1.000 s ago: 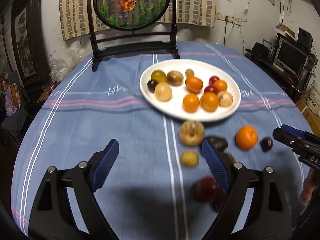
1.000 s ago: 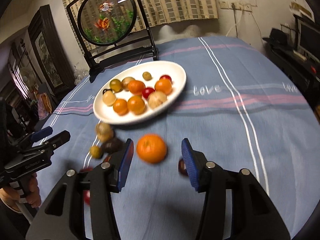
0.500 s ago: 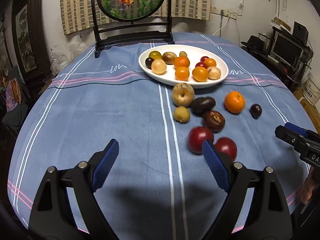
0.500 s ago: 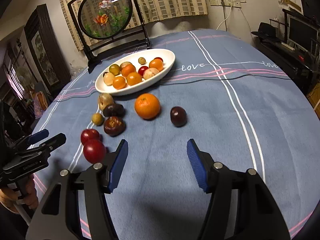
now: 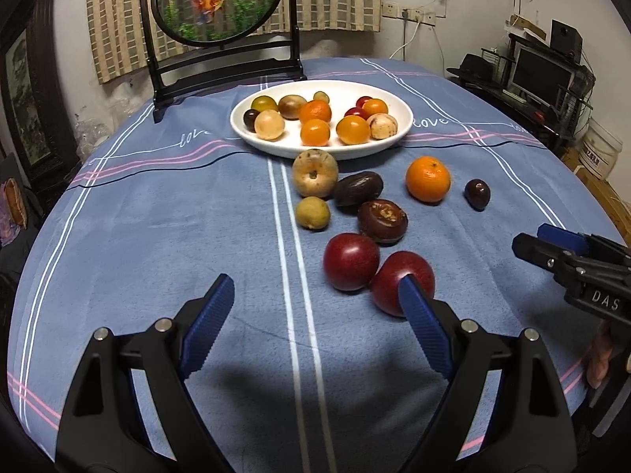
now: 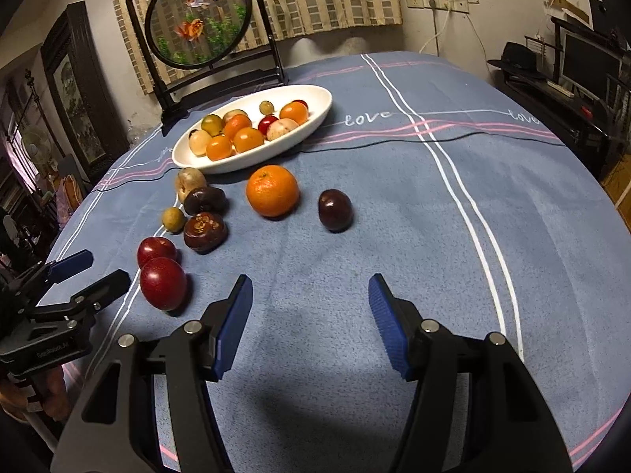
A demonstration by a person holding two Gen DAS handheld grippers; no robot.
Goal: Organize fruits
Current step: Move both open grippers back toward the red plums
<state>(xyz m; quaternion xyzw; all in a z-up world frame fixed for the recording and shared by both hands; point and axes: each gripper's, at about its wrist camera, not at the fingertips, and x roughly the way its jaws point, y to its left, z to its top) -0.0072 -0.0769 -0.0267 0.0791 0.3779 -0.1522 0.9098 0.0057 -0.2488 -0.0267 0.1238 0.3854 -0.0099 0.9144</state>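
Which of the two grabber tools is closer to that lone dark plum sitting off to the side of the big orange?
The right gripper. The dark plum lies just ahead of its open fingers, while the left gripper sits across the table by the two red fruits, farther from the plum.

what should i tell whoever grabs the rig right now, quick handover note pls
Left gripper: open, empty, low over the blue cloth, just short of the two red fruits.
Right gripper: open, empty, facing the orange and the dark plum.
Done: the white plate already holds about a dozen small fruits.
Left: eight loose on the cloth: two red fruits, orange, dark plum, tan round fruit, small yellow-green one and two dark brown ones. None gripped yet.
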